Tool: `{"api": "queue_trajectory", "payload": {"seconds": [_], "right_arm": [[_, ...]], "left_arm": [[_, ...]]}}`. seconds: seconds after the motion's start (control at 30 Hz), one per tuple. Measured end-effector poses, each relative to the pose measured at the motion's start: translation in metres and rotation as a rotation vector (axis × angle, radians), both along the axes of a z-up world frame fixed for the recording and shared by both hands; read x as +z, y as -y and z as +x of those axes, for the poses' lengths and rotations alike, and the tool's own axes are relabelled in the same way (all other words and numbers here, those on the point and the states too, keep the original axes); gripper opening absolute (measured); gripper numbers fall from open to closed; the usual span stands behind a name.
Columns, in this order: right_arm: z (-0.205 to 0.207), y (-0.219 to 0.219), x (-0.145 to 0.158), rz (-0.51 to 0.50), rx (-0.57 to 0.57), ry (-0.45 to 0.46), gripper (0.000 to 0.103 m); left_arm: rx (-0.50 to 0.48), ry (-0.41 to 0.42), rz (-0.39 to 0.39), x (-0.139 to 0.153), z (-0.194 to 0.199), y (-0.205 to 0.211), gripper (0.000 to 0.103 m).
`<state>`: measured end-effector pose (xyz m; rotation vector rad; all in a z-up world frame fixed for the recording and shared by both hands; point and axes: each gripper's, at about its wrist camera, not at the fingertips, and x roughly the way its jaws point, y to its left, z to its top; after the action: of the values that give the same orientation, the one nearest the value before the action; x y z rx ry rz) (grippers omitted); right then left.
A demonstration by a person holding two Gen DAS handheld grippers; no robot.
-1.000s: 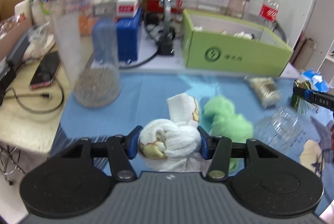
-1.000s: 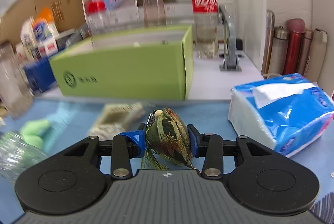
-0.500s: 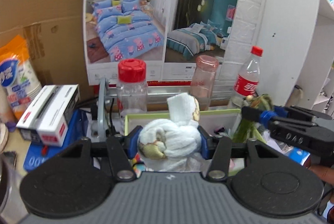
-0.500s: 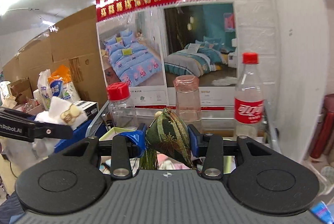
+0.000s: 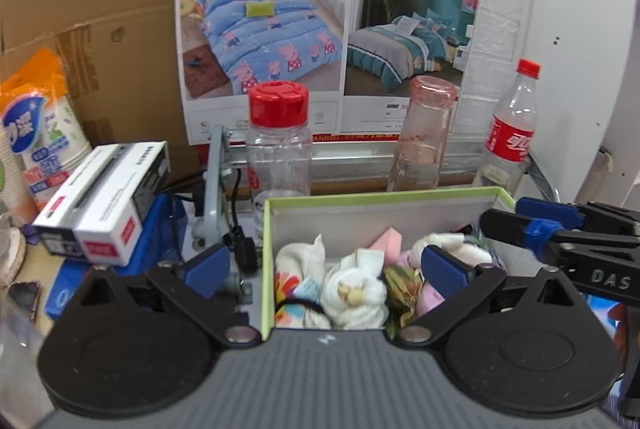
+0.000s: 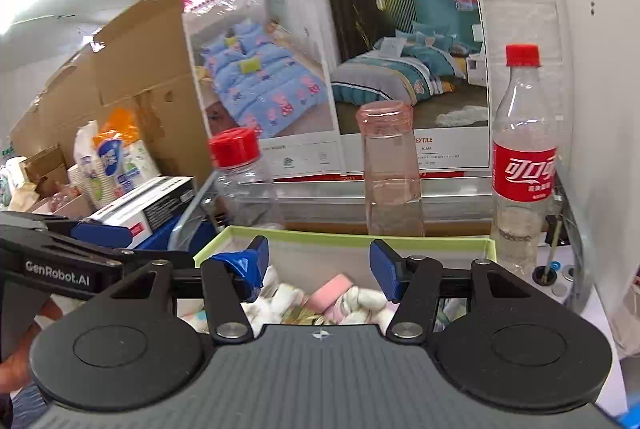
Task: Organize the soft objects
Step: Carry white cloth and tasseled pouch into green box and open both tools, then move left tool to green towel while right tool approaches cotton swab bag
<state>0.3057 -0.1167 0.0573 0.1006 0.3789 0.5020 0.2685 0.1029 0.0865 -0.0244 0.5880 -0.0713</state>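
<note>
The green cardboard box (image 5: 267, 269), pale grey inside and thin-walled, sits directly under both tools. The left gripper (image 5: 326, 267) hangs over the box's near left corner with its jaws spread wide and nothing between them; its left blue pad is outside the box wall, its right pad over the contents. The right gripper (image 6: 316, 267) hovers above the same box, jaws parted and empty.

Inside lies a heap of soft things. The knotted white towel (image 5: 354, 295), fluffy and lumpy with a small yellow print, rests near the front wall between the left gripper's pads. Just to its right, touching it, lies the dark green brocade pouch (image 5: 402, 287), glossy and leaf-patterned. A pink sponge block (image 6: 331, 292), smooth and rectangular, lies tilted toward the back.
</note>
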Motion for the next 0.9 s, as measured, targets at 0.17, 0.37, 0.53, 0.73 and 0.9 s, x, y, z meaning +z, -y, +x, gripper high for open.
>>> {"api": "queue_trajectory", "payload": {"seconds": [0.17,0.37,0.53,0.73,0.9], "right_arm": [[-0.06,0.017,-0.017,0.023,0.0,-0.011,0.045],[-0.128,0.04,-0.061,0.066,-0.062,-0.074,0.048],[-0.167,0.059,-0.091,0.171,-0.143,-0.144,0.049],[-0.19,0.073,-0.091,0.219,-0.197,-0.156,0.05],[-0.201,0.09,-0.081,0.223,-0.242,-0.102,0.052]], "left_arm": [[0.008,-0.029,0.061,-0.018,-0.062,-0.01,0.101],[0.025,-0.113,0.102,-0.055,-0.143,-0.026,0.101],[0.052,-0.172,0.018,-0.072,-0.161,-0.031,0.101],[0.009,-0.284,-0.009,-0.098,-0.136,-0.019,0.102],[0.098,-0.292,0.037,-0.105,-0.148,-0.043,0.102]]}}
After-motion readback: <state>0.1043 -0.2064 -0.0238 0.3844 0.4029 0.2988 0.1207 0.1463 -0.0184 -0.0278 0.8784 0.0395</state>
